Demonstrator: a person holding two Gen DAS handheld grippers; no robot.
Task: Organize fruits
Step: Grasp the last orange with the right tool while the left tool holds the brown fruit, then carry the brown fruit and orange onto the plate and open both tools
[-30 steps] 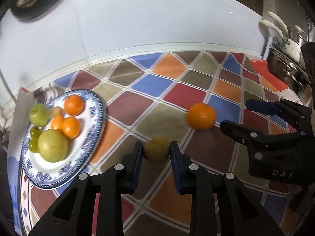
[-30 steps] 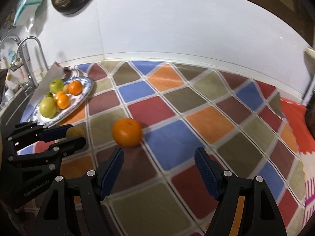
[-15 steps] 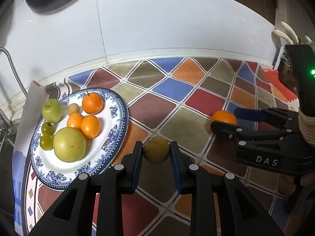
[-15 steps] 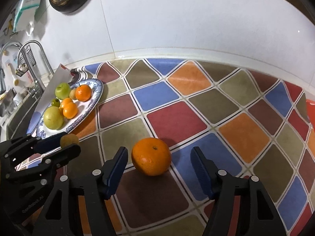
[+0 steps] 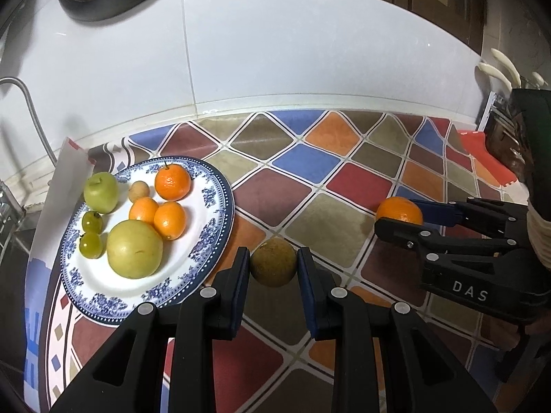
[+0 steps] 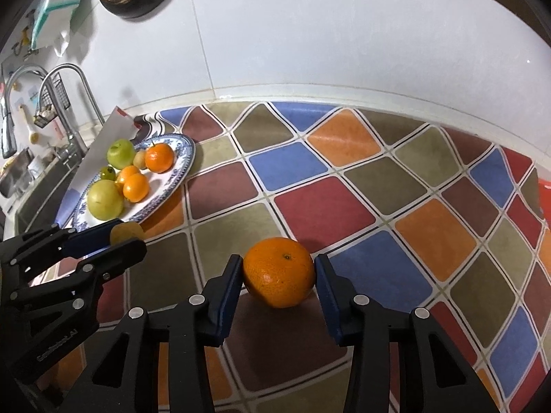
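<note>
Left wrist view: left gripper (image 5: pixel 273 268) squeezed one brown fruit (image 5: pixel 273 262) | right gripper (image 6: pixel 279 273) hugged one orange (image 6: pixel 279 272) | plate (image 5: pixel 213 241) held eight fruits

plate (image 5: pixel 213 206) set left, fruit piled on it | kiwi (image 5: pixel 273 262) just right of plate | orange (image 6: pixel 279 272) farther right, well apart
</note>
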